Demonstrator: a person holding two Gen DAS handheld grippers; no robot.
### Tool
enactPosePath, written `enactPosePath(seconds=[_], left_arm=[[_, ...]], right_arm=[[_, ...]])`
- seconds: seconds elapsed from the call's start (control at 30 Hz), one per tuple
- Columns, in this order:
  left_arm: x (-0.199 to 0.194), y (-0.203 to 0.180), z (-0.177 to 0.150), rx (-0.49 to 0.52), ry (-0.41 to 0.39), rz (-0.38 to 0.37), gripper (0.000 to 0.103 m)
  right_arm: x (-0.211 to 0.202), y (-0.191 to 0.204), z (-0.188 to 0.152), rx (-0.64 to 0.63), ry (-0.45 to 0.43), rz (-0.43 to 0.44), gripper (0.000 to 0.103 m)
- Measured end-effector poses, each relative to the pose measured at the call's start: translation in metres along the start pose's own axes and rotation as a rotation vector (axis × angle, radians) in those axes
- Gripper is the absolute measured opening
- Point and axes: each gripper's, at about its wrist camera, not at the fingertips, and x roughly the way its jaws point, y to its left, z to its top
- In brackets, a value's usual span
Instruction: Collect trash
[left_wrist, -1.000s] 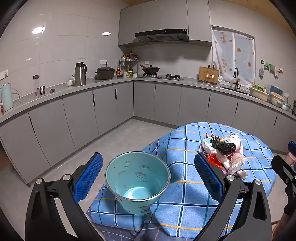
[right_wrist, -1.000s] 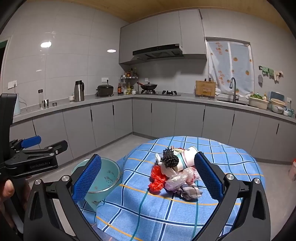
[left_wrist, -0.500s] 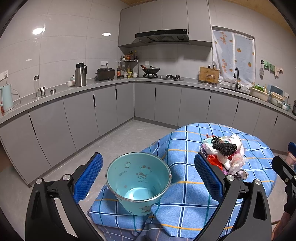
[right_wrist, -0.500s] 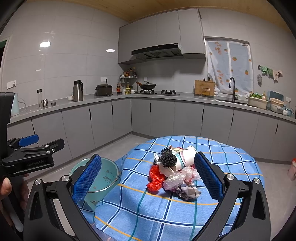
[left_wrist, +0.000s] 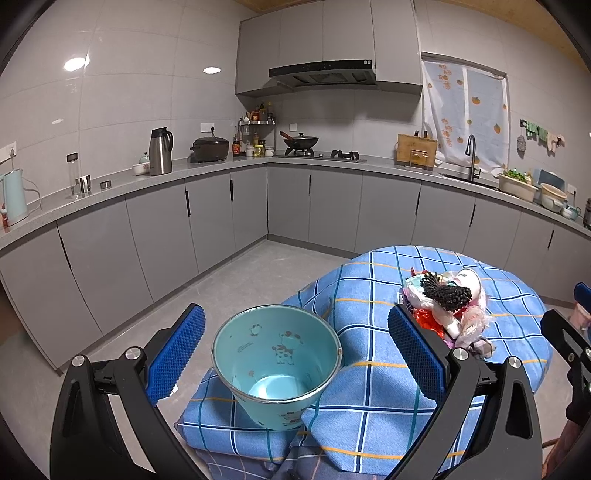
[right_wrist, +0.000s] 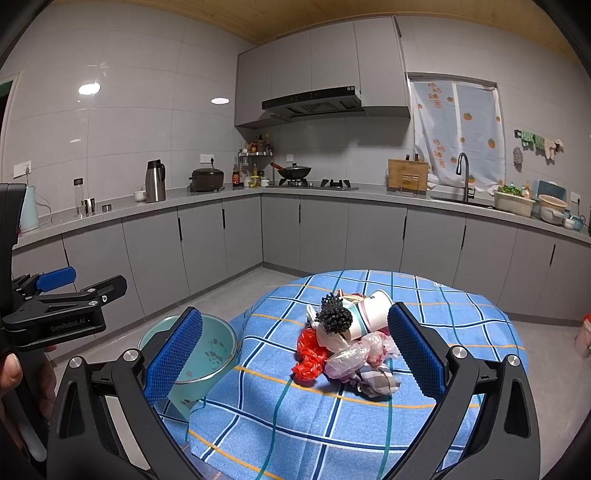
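In the lower centre I see my left gripper (left_wrist: 295, 350) with jaws spread wide around an empty teal bucket (left_wrist: 276, 363), not touching it. The trash pile (left_wrist: 445, 308) sits at right on the blue checked tablecloth (left_wrist: 369, 369).

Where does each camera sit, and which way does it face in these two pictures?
Left wrist: sits on the left gripper, looks over the teal bucket toward the kitchen counters; its own open fingers show.
Right wrist: sits on the right gripper, looks at the trash pile on the blue checked cloth; its open fingers, the left gripper and a hand show.
Both share bucket, pile, cloth.
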Motion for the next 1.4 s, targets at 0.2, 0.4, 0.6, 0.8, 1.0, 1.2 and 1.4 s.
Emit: enactPosePath(seconds=[0.2,0.4,0.6,0.8,1.0,1.2,1.4], left_arm=[[-0.0008,0.0009,-0.0002,-0.001,0.000,-0.001,0.098],[-0.0012,0.0010,0.0000,0.000,0.001,-0.001,0.098],[-0.0013,0.0010,0.0003,0.002,0.002,-0.002,0.098],[-0.0025,0.0016,0.0005,0.000,-0.001,-0.002,0.098],[-0.0011,0.0002,-0.0005,0.002,0.000,-0.001,0.098],[-0.0010,-0.0006,-0.0014,0.004,0.001,0.000,0.098],[-0.0004,-0.0005,-0.0021,0.005,0.003,0.001,0.098]], right_arm=[[0.0002,-0.0002,-0.0002,0.001,-0.001,-0.001,0.099],[0.0012,-0.0007,-0.0006,0.001,0.000,0.000,0.099],[0.0017,-0.0015,-0.0016,0.002,0.000,-0.001,0.099],[0.0020,-0.0026,-0.0024,0.005,-0.002,-0.002,0.099],[0.0019,-0.0026,-0.0023,0.004,-0.002,-0.001,0.099],[0.0022,-0.0032,-0.0028,0.004,-0.002,-0.001,0.099],[0.0041,-0.0038,-0.0053,0.007,0.003,-0.003,0.099]])
